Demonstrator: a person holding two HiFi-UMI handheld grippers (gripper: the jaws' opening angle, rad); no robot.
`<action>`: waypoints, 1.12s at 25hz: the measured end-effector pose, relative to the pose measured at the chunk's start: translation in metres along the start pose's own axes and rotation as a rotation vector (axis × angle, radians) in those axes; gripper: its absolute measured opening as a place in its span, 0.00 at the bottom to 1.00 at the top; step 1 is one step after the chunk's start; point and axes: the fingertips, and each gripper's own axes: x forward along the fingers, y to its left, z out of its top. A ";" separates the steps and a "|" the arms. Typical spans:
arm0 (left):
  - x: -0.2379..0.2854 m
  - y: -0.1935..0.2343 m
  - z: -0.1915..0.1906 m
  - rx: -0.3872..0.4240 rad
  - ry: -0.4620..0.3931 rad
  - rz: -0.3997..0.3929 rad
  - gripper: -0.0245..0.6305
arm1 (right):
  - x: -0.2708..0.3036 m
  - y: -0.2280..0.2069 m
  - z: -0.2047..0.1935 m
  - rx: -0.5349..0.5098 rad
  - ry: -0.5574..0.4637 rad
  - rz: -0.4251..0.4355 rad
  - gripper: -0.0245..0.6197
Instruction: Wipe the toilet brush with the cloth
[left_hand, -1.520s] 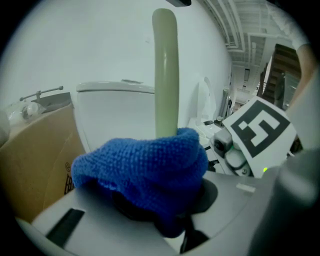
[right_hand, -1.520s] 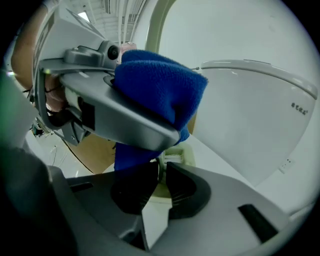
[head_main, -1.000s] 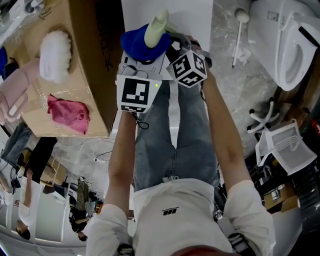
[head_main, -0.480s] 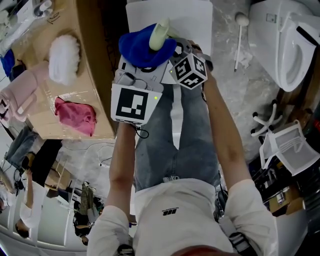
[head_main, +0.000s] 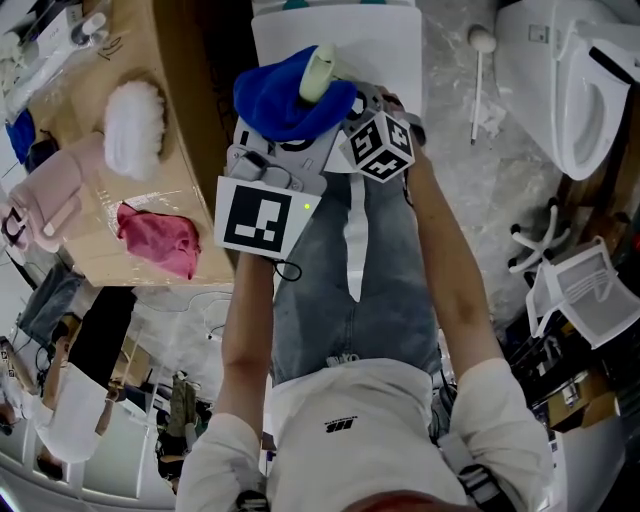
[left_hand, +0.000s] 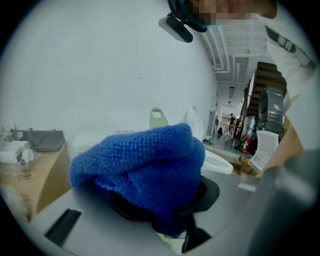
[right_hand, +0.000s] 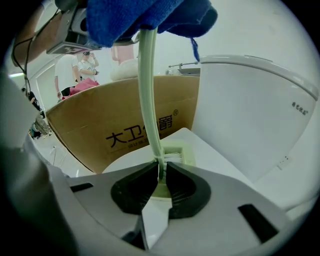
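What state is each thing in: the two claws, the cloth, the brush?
Left claw: shut on the blue cloth.
Right claw: shut on the toilet brush.
Blue cloth: bunched around the brush's handle.
Toilet brush: held, handle tip poking out above the cloth.
Pink cloth: crumpled on the cardboard box.

The blue cloth (head_main: 288, 98) bunches over the front of the left gripper (head_main: 283, 138), and the pale green end of the toilet brush (head_main: 317, 72) pokes out of its top. The right gripper (head_main: 348, 98) sits just beside it. Both are held over the person's jeans (head_main: 350, 290). On the cardboard box (head_main: 175, 60), a white fluffy pad (head_main: 133, 115) lies mid-top and a pink rag (head_main: 160, 238) lies at the near edge. A toilet (head_main: 570, 90) stands on the marbled floor (head_main: 450, 180), with a white long-handled brush (head_main: 478, 75) lying near it.
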 end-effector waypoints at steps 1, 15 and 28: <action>0.001 0.000 -0.001 0.001 -0.002 -0.001 0.25 | 0.000 0.000 0.000 0.002 -0.002 -0.002 0.11; 0.018 -0.001 -0.054 0.005 0.070 -0.003 0.18 | -0.001 -0.001 -0.001 0.009 -0.032 -0.009 0.11; 0.038 0.002 -0.115 -0.036 0.140 -0.002 0.17 | -0.001 -0.001 -0.001 0.008 -0.055 -0.012 0.11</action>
